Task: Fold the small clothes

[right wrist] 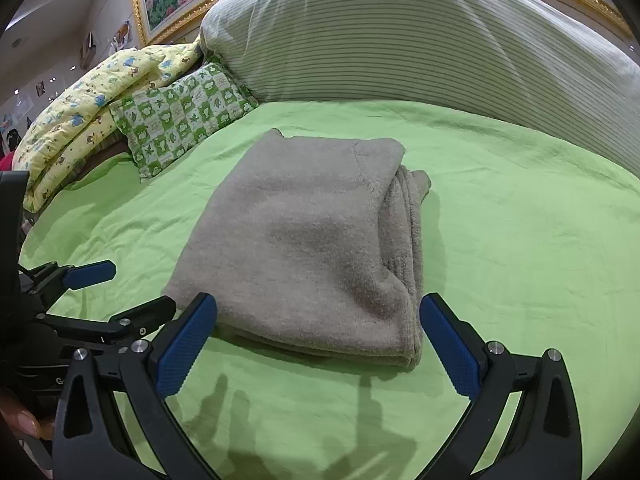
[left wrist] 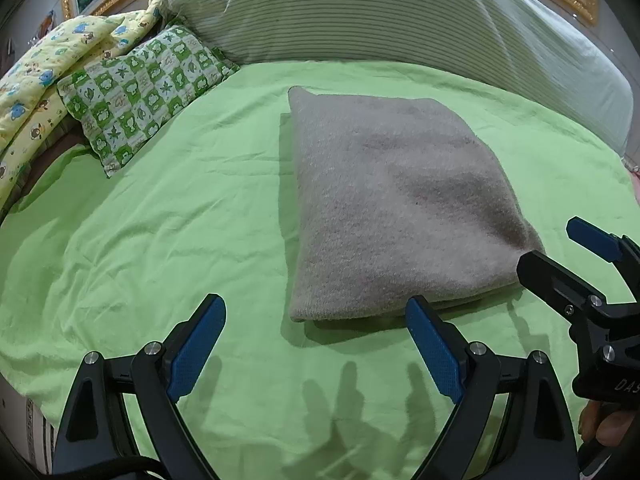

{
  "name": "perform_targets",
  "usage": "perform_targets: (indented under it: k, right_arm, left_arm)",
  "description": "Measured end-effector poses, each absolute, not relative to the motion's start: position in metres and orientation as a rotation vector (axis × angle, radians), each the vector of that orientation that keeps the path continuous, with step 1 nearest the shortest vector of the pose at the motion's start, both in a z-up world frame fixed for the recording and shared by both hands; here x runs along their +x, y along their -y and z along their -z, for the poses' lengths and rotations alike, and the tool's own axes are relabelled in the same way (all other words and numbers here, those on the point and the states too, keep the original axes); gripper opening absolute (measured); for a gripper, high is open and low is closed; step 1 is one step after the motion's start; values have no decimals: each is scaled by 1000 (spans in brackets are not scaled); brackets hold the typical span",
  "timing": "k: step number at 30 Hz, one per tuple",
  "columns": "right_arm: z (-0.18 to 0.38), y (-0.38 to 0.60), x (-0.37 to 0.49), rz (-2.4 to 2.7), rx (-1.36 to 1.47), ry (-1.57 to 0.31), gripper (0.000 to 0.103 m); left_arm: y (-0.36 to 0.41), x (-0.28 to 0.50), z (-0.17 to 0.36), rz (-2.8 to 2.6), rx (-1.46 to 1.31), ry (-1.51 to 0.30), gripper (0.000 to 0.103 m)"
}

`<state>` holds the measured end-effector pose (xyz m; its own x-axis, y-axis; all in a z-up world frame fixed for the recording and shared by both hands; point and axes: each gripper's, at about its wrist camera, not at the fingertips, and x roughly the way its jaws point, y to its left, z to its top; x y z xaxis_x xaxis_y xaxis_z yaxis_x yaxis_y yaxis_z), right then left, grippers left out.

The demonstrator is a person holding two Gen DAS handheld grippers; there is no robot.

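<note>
A folded grey garment point(right wrist: 304, 248) lies in the middle of the green bed sheet point(left wrist: 160, 220), layered edges showing on its right side. The left gripper point(left wrist: 316, 344) and right gripper point(right wrist: 318, 340) hover just short of its near edge, jaws released and empty (white lettering "DAS" shows partly on the right gripper's body).

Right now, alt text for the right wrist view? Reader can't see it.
A folded grey garment lies on a green bedsheet, just ahead of the open, empty right gripper. The left gripper, also open, enters from the left edge. Behind are a large striped pillow, a green patterned pillow and a yellow printed quilt.
</note>
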<state>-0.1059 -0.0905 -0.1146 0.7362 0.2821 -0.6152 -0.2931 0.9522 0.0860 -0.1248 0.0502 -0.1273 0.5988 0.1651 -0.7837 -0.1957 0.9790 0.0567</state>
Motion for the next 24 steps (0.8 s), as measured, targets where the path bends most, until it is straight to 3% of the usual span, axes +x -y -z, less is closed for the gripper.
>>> perform_targets:
  k: [24]
  right_arm:
    - [105,93,-102,-306,-1,-657,101]
  left_arm:
    - [-48,-119,116,-208,-39,-894,92]
